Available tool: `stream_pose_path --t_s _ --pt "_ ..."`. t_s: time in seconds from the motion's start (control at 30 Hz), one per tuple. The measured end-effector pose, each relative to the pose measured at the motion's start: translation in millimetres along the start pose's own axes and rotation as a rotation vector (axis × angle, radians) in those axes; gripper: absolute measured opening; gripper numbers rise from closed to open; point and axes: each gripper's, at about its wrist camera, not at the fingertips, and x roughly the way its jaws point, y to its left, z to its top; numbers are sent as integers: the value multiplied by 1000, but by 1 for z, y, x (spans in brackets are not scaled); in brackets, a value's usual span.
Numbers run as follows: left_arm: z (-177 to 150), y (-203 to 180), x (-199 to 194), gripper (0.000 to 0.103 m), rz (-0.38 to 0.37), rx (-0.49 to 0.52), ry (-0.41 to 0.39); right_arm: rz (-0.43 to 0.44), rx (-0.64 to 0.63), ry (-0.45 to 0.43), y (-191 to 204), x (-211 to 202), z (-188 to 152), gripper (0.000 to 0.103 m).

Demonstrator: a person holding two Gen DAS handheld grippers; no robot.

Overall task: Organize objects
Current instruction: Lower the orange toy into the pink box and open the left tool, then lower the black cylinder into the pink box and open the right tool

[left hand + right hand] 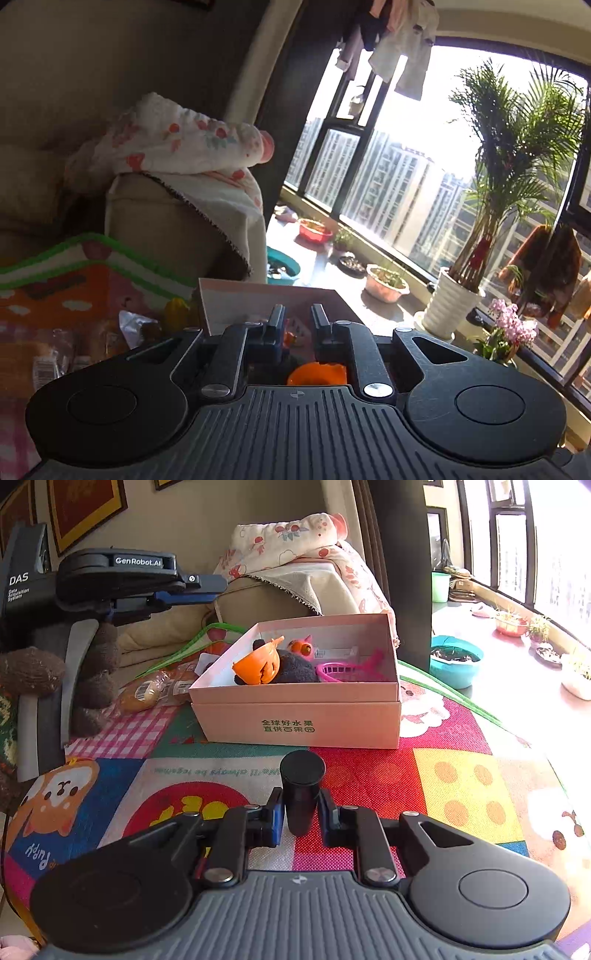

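Observation:
A pink cardboard box [295,716] stands open on the play mat, ahead of my right gripper [301,805]. In the box lie an orange pumpkin toy [258,666], a dark plush [295,670], a small orange toy [301,646] and a pink net basket [343,672]. My right gripper is shut on an upright black cylinder [301,794], held just above the mat. My left gripper [298,314] hovers over the box [258,299], its fingers close together with nothing between them; the pumpkin toy [317,373] shows below it. From the right wrist view the left gripper [221,583] hangs at the upper left.
Wrapped bread packs [155,692] lie left of the box on the colourful mat [461,782]. A sofa arm with a floral blanket [295,546] rises behind. A teal basin [456,662] and plant pots [454,295] line the window ledge to the right. A fuzzy brown sleeve [33,672] holds the left gripper.

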Motion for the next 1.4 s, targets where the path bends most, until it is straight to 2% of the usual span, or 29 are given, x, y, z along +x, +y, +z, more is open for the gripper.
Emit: stream_pose_path --t_s 0.17,0.23,0.33,0.4,0.47,0.6,0.73,0.8,0.9,1.0,1.07,1.13,1.2,1.3,1.4 --pt "-31 30 -19 16 20 -75 52 -8 -21 -20 2 0 18 19" --pt "-35 33 -24 16 -37 -83 70 -16 -20 -40 2 -1 31 19" --pt "-35 16 -23 16 -154 -41 91 -52 -22 -72 1 -1 48 19" --pt "-31 -3 -13 17 -232 -14 96 -78 -12 -83 -2 -1 58 19" --pt "-30 -17 4 17 -270 6 128 -96 -1 -88 -5 -1 63 19" --pt "-32 -21 38 16 -170 51 156 -131 -11 -80 -9 -1 65 19" --pt "-31 4 52 16 -61 8 142 -156 -26 -77 -11 3 71 19" --pt "-31 18 51 16 -37 -30 145 -157 -22 -95 -11 5 81 19" --pt "-27 30 34 16 -92 -60 116 -121 -3 -149 -11 9 109 19" --pt "-25 29 11 16 -154 -35 91 -27 40 -183 -7 21 148 19" --pt "-26 27 -2 16 -167 -15 89 28 63 -189 -2 34 171 19" --pt "-29 29 -13 16 -151 3 93 14 86 -211 5 52 191 23" --pt "-32 34 -22 16 -106 19 90 -36 85 -215 10 63 196 41" --pt "-35 49 -33 16 -12 32 69 -54 61 -213 12 66 181 59" --pt "-37 70 -35 16 68 -24 59 -94 1 -200 12 62 150 65"
